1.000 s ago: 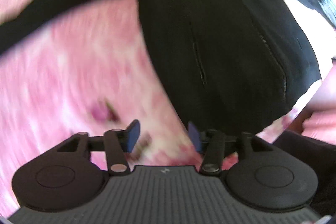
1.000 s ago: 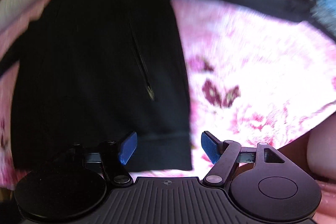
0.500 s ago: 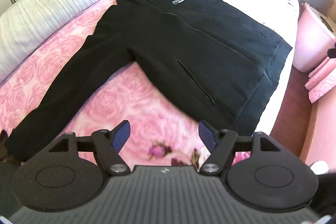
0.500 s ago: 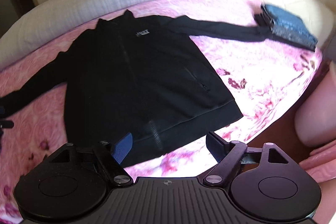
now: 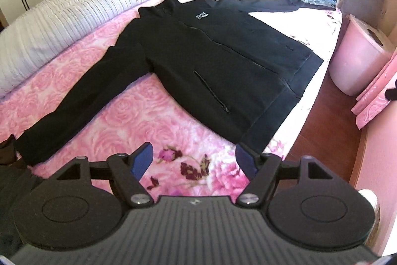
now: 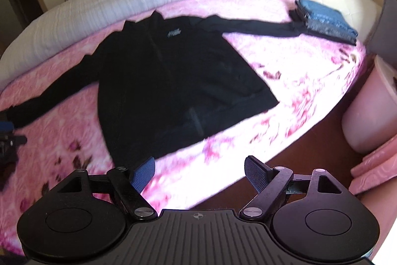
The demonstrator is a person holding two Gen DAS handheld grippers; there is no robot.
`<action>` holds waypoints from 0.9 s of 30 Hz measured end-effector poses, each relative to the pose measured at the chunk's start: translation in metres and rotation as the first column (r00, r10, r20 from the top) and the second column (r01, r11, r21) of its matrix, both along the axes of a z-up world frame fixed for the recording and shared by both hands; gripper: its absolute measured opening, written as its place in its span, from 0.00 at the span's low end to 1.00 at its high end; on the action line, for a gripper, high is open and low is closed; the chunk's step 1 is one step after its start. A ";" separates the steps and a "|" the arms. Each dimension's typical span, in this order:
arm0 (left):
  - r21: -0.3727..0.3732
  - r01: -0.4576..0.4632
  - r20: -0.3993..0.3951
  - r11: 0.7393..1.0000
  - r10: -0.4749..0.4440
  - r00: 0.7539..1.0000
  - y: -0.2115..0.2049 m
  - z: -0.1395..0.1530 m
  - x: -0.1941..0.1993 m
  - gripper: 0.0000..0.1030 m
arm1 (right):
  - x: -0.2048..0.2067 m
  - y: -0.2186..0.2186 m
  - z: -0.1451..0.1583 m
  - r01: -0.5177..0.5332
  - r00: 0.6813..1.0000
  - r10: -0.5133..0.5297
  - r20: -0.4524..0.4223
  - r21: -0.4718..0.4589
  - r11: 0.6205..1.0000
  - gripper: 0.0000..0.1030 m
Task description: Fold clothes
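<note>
A black zip jacket (image 5: 213,61) lies flat and face up on the pink rose bedspread (image 5: 139,121), both sleeves spread out sideways. In the right wrist view the same jacket (image 6: 173,81) fills the middle of the bed. My left gripper (image 5: 194,160) hovers open above the bedspread, short of the jacket's hem and holding nothing. My right gripper (image 6: 199,171) is open too, raised over the bed's near edge below the hem, with nothing between its fingers. The left gripper's tip (image 6: 6,127) shows at the left edge of the right wrist view, near the left sleeve's cuff.
A folded stack of blue jeans (image 6: 325,19) sits at the far right of the bed, touching the right sleeve's end. A white quilt (image 5: 74,9) is rolled along the back. A pink bin (image 5: 357,58) stands on the wooden floor (image 5: 327,135) beside the bed.
Both grippers have pulled back and up from close over the jacket, so the whole garment now shows. Both stay open, with the jaws a little wider.
</note>
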State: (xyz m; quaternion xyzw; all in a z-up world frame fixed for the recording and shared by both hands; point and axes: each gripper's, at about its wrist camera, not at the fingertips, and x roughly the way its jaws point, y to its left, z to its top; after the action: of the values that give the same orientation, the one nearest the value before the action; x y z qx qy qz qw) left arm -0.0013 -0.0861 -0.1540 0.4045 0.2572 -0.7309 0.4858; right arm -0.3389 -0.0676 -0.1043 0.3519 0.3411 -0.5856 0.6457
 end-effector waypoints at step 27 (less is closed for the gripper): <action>-0.073 0.055 0.092 0.996 -0.048 0.995 0.040 0.020 0.045 0.70 | 0.104 0.038 0.002 -0.166 0.986 0.165 -0.029 -0.021 0.986 0.80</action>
State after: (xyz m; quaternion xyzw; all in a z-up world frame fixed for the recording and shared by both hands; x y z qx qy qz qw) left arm 0.0437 -0.0459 -0.1341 0.4253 0.1967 -0.7333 0.4927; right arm -0.2352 -0.0298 -0.1022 0.3068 0.3710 -0.5388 0.6914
